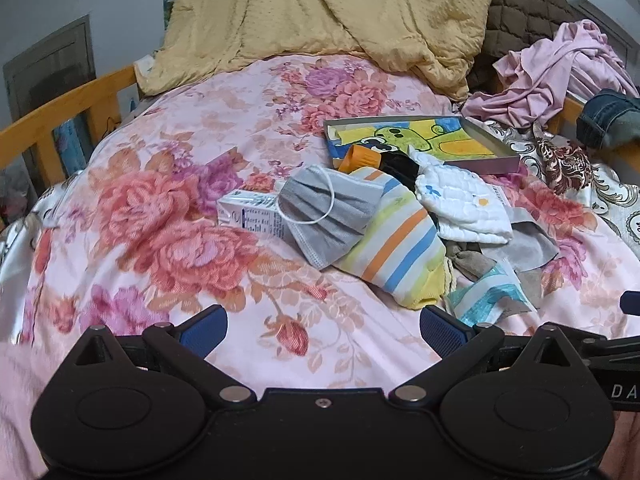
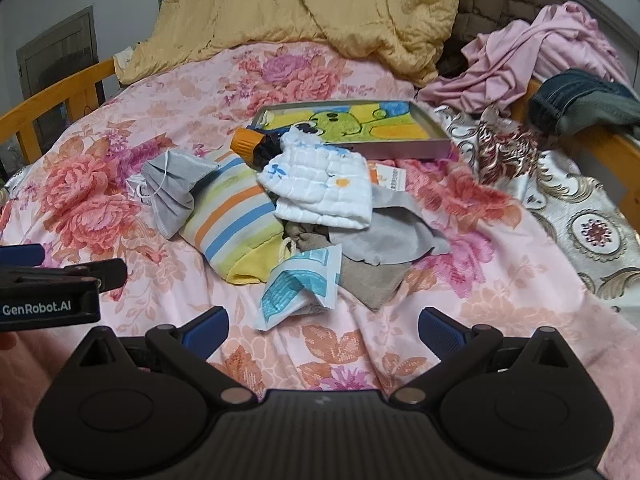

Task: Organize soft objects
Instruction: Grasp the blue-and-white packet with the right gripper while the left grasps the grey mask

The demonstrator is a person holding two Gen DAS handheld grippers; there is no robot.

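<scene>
Left gripper [image 1: 323, 330] held low over the floral bedspread [image 1: 168, 216], jaws spread wide and empty, blue pads clear of the cloth. Right gripper [image 2: 323, 330] likewise released, nothing between its fingers, hovering just short of the pile. Left tool's body seen at the left edge of the right wrist view, partly cut off by the frame.

Soft things heaped mid-bed, overlapping so that few outlines were whole:
- Grey face mask [image 1: 330, 216] on top at the left, ear loop lying across it, covering one end of a small carton [image 1: 248, 214] whose print was too small to read.
- Striped cloth [image 1: 396, 248], yellow, orange and blue, running under the mask and under the white quilted cloth [image 2: 324, 190].
- Orange-capped dark object [image 2: 256, 144] mostly buried behind the white cloth; kind not to be told.
- Grey cloth [image 2: 384, 236] and a brownish piece [image 2: 372, 280] beneath, edges hidden by what lay above.
- Crumpled blue-and-white packet [image 2: 298, 288] at the near edge of the pile, nearest the right gripper.

Behind the pile, a shallow tray with a bright cartoon picture [image 2: 352, 126], its near corner masked by the white cloth. Yellow quilt [image 1: 320, 12] bunched at the head, pink garment [image 2: 532, 60] and folded jeans [image 2: 584, 100] at the right, the jeans cropped in the left wrist view. Wooden bed rail [image 1: 60, 112] on the left.
</scene>
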